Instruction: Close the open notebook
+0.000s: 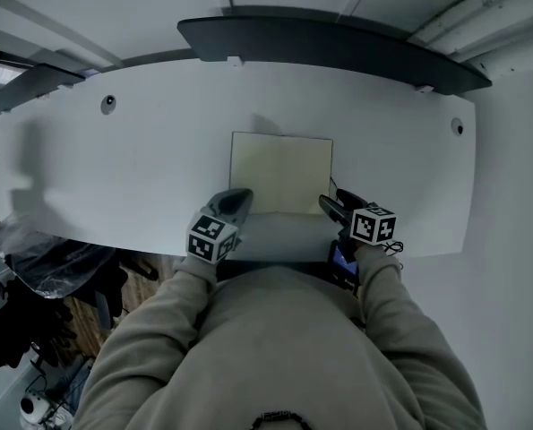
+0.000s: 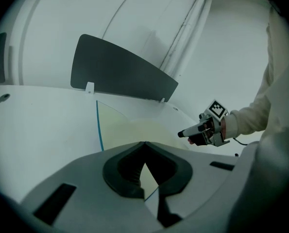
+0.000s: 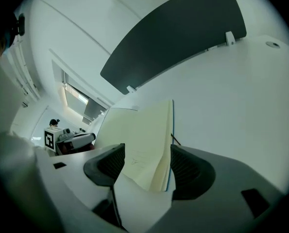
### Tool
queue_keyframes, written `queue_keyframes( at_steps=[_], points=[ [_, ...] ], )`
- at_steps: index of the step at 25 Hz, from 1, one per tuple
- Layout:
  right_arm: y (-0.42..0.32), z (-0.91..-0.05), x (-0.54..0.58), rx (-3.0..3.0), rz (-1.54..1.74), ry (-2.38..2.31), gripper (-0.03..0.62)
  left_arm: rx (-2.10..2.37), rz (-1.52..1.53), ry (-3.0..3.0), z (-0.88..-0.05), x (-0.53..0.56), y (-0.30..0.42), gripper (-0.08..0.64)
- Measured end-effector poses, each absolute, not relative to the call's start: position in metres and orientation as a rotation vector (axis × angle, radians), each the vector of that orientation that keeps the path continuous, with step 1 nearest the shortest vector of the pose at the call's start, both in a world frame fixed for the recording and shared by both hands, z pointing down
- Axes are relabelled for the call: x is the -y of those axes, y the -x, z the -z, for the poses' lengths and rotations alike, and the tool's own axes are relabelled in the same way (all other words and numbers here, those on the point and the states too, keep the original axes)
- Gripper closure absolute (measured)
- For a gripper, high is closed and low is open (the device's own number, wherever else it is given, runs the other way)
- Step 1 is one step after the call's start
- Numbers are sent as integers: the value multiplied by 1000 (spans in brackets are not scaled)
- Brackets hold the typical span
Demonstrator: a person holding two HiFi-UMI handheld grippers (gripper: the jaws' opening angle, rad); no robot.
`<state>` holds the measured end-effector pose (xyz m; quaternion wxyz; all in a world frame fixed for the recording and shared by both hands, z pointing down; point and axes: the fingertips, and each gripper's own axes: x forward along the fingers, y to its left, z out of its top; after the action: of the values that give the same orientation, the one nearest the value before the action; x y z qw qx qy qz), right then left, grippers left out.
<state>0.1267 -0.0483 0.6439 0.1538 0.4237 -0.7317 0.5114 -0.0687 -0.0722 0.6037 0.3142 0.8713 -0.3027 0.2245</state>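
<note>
Two grippers sit at the near edge of the white bench (image 1: 141, 168), one each side of the notebook (image 1: 281, 173). The notebook lies mid-bench, close to that near edge, cream pages up, and from the head view it looks approx. one page wide. The left gripper (image 1: 233, 200) is at the notebook's near left corner. In its own view the fingers (image 2: 129, 171) are narrow, tips meeting. A sliver of cream page and blue edge shows in the small gap behind them, and I can't tell if they pinch any of it. The right gripper (image 1: 330, 206) is at the near right corner. Its fingers (image 3: 185, 166) stand wide apart, w/ a thick sheaf of the notebook's pages (image 3: 144, 144) tilted up btwn them, a blue edge along the sheaf's right side. That blue edge is just beside the right finger, and there's a clear gap to the left one. A dark curved panel (image 1: 329, 47) stands along the far edge of the bench, well apart from the notebook. Each gripper carries a marker cube (image 1: 373, 224), and beige sleeves (image 1: 400, 312) run back to the person.
</note>
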Motion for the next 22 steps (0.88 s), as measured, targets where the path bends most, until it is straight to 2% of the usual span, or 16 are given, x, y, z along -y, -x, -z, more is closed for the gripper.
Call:
queue_keyframes(
  at_steps=[14, 22],
  points=[
    [-103, -653, 61, 2152, -1521, -1123, 331, 806, -678, -2177, -657, 62, 90, 565],
    [-45, -582, 61, 2399, -1552, -905, 334, 798, -629, -2191, -639, 59, 89, 565]
  ],
)
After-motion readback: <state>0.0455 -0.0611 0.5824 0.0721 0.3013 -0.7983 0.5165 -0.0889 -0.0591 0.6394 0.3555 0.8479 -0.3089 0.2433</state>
